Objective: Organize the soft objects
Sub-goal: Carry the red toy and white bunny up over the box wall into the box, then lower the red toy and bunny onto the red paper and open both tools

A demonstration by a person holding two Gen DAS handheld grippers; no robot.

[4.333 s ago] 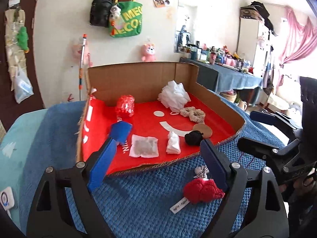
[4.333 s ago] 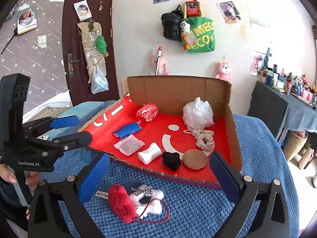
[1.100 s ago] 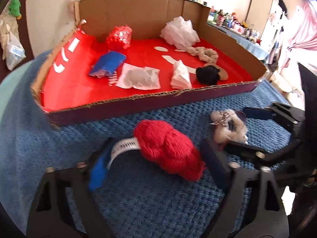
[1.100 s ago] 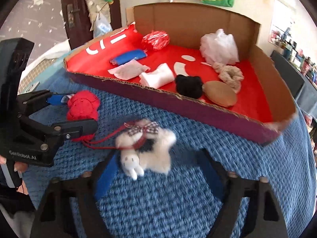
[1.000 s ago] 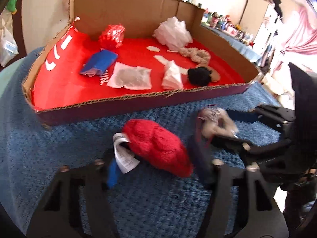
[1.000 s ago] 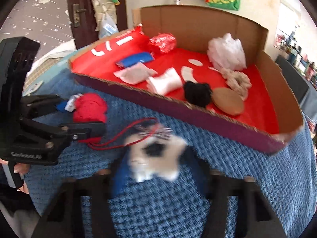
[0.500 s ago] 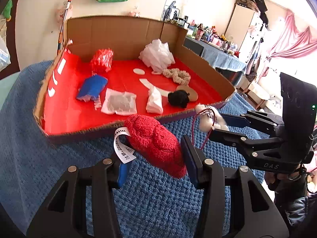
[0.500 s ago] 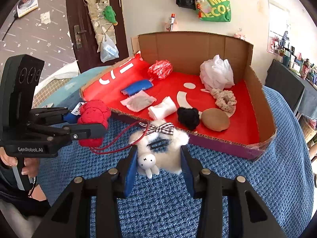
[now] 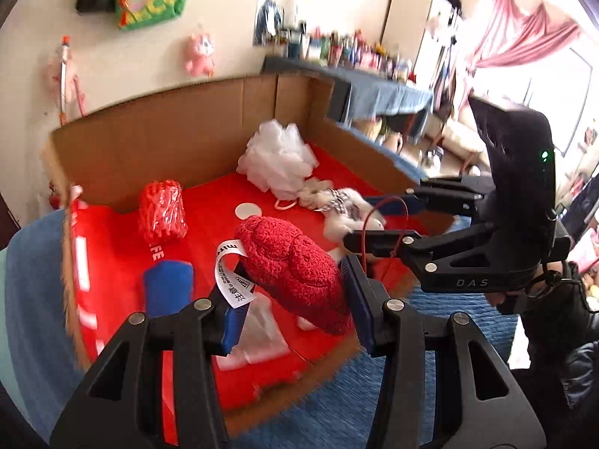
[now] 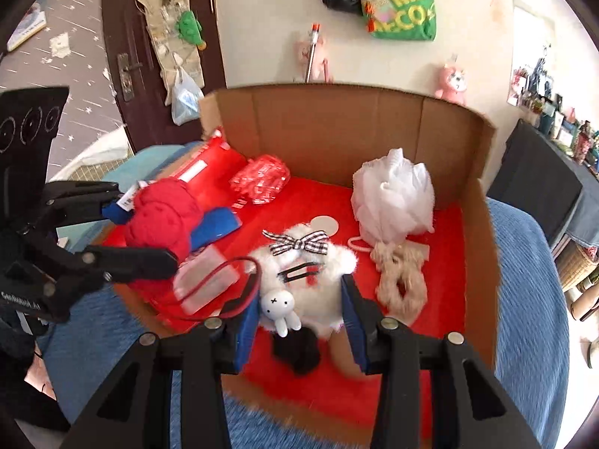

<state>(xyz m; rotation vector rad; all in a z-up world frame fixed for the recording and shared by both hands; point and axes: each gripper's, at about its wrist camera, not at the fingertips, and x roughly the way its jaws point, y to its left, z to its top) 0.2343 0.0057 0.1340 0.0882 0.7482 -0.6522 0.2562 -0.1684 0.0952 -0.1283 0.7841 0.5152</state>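
Note:
My left gripper [image 9: 294,299] is shut on a red knitted soft piece [image 9: 295,265] with a white tag, and holds it above the red floor of the cardboard box [image 9: 187,142]. In the right wrist view the same gripper [image 10: 138,224] and red piece [image 10: 164,217] hang over the box's left side. My right gripper [image 10: 299,318] is shut on a white fluffy plush [image 10: 310,280] with a checked bow, a hair clip, a small rabbit charm and a red cord loop [image 10: 224,284]. It also hangs over the box [image 10: 337,123], near the front. From the left wrist, the right gripper [image 9: 378,222] shows with the plush [image 9: 348,213].
Lying in the box are a white mesh puff [image 10: 393,194], a red netted bundle [image 10: 260,179], a blue pad [image 10: 219,226], a clear packet [image 10: 206,280], a beige scrunchie [image 10: 400,280] and a black pompom [image 10: 297,351]. The box stands on a blue blanket [image 10: 524,299].
Both grippers closed on their soft pieces on the blanket, lifted them and carried them forward over the box's front edge. The plush's red cord now hangs free.

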